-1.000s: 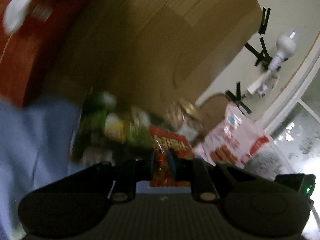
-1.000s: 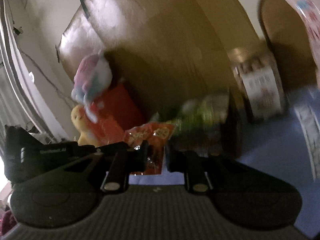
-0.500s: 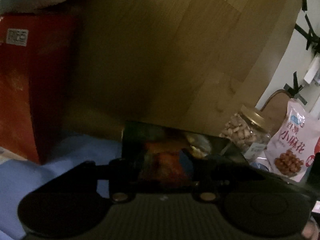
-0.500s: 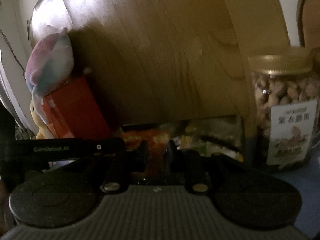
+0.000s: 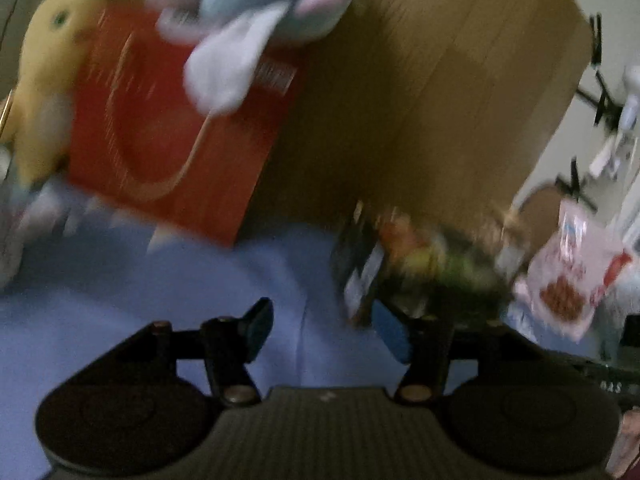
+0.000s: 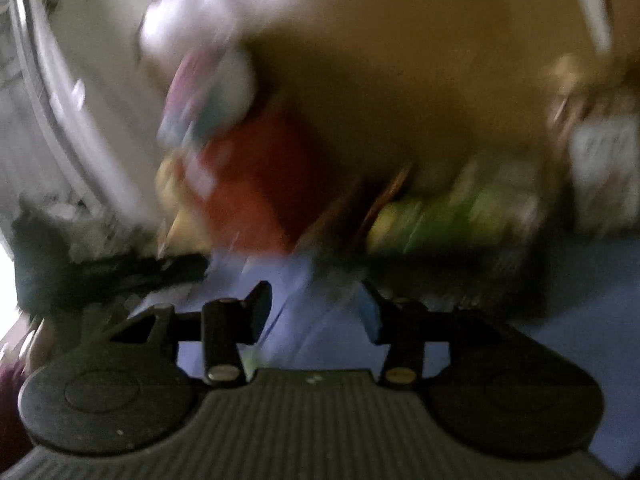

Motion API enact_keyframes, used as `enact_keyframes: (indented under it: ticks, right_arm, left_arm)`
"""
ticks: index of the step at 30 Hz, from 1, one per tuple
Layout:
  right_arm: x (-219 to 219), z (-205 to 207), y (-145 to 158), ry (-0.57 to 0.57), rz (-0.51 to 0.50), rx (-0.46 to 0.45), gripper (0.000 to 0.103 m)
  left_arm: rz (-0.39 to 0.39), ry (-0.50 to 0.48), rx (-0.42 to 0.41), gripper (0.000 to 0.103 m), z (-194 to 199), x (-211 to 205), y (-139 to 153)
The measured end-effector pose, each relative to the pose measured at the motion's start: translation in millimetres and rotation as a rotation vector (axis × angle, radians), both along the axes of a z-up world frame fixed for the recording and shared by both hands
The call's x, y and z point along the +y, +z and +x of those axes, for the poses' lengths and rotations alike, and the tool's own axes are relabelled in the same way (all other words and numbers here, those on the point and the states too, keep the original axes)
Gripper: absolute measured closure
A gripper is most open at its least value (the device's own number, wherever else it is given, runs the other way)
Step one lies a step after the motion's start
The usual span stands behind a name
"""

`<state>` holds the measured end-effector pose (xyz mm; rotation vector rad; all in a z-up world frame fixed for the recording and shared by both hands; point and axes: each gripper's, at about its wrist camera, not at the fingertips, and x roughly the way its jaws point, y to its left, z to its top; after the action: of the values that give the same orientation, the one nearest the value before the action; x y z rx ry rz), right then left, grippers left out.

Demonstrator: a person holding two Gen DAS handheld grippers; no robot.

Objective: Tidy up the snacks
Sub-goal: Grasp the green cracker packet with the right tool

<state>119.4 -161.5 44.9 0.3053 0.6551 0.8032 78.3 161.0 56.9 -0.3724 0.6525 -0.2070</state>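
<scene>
Both claws apart and empty, jaws just now opening wider, nothing but blue cloth between the pads. Left gripper low over the cloth; dark snack box with its green and orange packets up and to the right of it, near but apart, standing against the foot of the wooden board. Right gripper closer in, judged the nearer of the two: same snack box just ahead and slightly right of its pads. Long axis of the box lying across both views, roughly level along the board's base, so a straight push forward likely meets its broad front. Counted, as far as the heavy blur allows: one snack box, one red carton left of it, one white-and-red snack bag to its right, one jar only in the right view, two plush toys, yellow and pastel. Packets inside the box too smeared to count.
</scene>
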Motion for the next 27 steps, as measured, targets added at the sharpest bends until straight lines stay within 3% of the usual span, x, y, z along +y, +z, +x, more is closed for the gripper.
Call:
enact_keyframes:
  ticks: [3,6,9,12,15,16,20,24,27]
  right_arm:
    - [29.6,-29.9,-17.1,0.098,-0.077,0.034,0.053]
    - [49.8,-39.9,-22.5,0.113,-0.121,0.038,0.053]
    - [59.4,-24.7,-19.5,0.081,-0.095,0.041,0.053]
    - [72.7,-3.4,-23.9,0.06,-0.098,0.091,0.055]
    - [78.4,2.4,-41.6,0.077,-0.109,0.168,0.069]
    - [82.2,2.3,-47.8,0.078,-0.116,0.199,0.07]
    - [77.3,-23.4,-44.6,0.112,-0.081,0.232,0.069]
    - [74.5,-69.0,-36.5,0.17,-0.131,0.132,0.067]
    - [65.7,-93.9,-32.6,0.153,-0.203,0.011,0.05]
  left_arm:
    - [-0.046,-0.027,0.047,0.047,-14.9,0.7,-20.1]
    - [-0.119,-0.005,0.04,0.047,-39.0,6.2,-31.2]
    - [-0.27,0.081,0.011,0.05,-68.2,23.6,-39.0]
    - [-0.38,0.071,0.047,0.056,-78.9,23.5,-54.3]
    - [-0.377,0.052,0.1,0.057,-77.8,17.1,-66.6]
    - [-0.385,0.056,0.11,0.061,-74.8,16.1,-72.3]
    - [-0.408,0.048,0.103,0.061,-72.0,18.4,-74.2]
    - [-0.39,0.027,0.099,0.061,-77.2,15.2,-74.4]
    - [-0.38,0.028,0.096,0.06,-82.3,16.4,-72.6]
